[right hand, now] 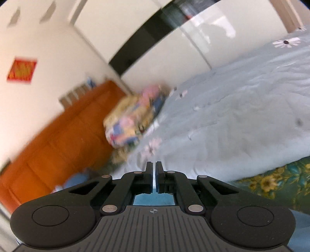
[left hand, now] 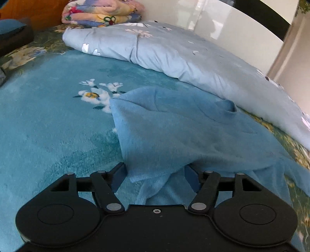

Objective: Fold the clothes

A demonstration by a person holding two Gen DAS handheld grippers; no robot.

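Light-blue fleece garment [left hand: 174,131] lies rumpled on the bed's teal plush blanket [left hand: 48,126], one part raised toward the left gripper [left hand: 155,178].

The left gripper's jaws stand wide apart, the fleece draped between them with neither pad visibly pressing on it. The right gripper [right hand: 154,177] has its jaws closed to a sliver; whether any cloth is pinched there cannot be told. Behind the garment lie a pale grey-blue flowered quilt [left hand: 174,50] and a folded multicoloured blanket [left hand: 100,11].
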